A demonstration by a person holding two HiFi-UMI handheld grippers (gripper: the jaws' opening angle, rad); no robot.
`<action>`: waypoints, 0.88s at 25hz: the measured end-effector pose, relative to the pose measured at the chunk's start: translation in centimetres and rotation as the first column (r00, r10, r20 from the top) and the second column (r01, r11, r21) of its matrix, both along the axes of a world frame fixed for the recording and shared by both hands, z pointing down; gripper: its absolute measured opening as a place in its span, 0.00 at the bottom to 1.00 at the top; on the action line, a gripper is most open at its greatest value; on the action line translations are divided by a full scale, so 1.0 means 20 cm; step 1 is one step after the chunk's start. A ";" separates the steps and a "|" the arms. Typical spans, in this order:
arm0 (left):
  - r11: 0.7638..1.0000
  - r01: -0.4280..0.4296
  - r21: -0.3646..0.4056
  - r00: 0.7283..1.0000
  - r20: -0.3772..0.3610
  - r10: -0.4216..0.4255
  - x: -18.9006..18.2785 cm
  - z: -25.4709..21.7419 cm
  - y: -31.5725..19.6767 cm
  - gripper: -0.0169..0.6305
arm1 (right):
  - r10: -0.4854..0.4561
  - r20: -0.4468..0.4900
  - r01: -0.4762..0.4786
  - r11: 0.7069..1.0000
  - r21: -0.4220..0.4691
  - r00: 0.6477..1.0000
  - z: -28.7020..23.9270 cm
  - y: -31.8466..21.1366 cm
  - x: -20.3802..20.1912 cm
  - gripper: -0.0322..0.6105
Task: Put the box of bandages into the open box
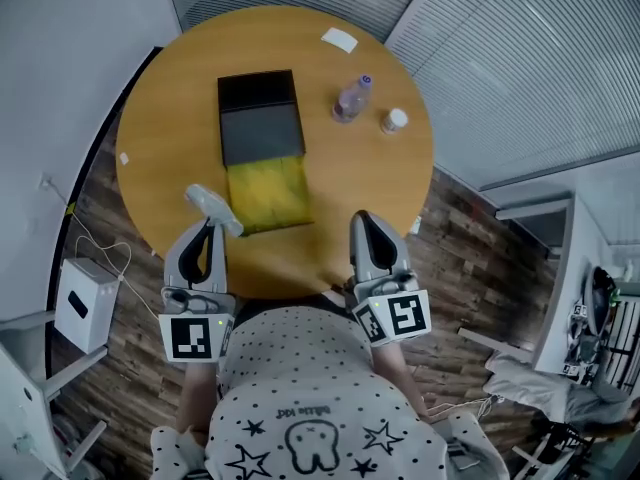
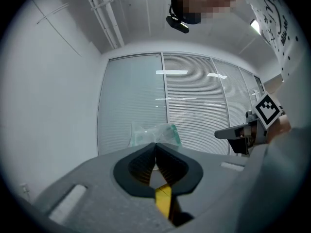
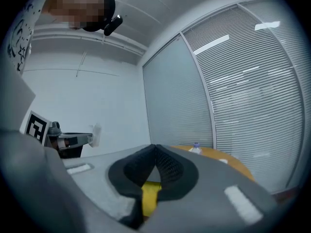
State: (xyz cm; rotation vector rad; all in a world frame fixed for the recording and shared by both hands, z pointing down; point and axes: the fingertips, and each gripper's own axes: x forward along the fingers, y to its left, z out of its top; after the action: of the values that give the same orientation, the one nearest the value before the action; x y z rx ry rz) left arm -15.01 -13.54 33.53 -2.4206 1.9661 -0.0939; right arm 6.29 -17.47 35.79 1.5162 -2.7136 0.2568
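The bandage pack is a small clear packet with green print; in the left gripper view it sticks up from the jaw tips. My left gripper is shut on it, above the table's near edge, just left of the box's yellow part. The open box lies mid-table: black lid panels at the far side, a yellow-lined section nearest me. My right gripper is shut with nothing in it, right of the box; its jaws meet at the tips.
On the round wooden table a clear water bottle, a small white bottle and a white card sit at the far right. A white device stands on the floor at left.
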 end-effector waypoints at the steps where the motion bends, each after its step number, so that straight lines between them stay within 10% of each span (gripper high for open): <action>1: 1.000 -0.003 0.005 1.000 0.002 0.003 0.00 0.00 0.00 0.04 | 0.004 -0.001 -0.004 1.000 0.000 1.000 0.00 0.00 0.01 0.06; 22: 0.991 -0.097 -0.091 0.990 0.092 0.106 0.00 -0.01 -0.19 0.04 | 0.050 -0.001 -0.050 0.999 -0.021 0.999 0.04 -0.02 0.03 0.06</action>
State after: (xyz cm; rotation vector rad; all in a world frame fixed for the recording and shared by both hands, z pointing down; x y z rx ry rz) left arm -15.08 -17.37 33.32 -2.5119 1.8322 -0.2937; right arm 6.86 -17.87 36.57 1.5799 -2.6666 0.2854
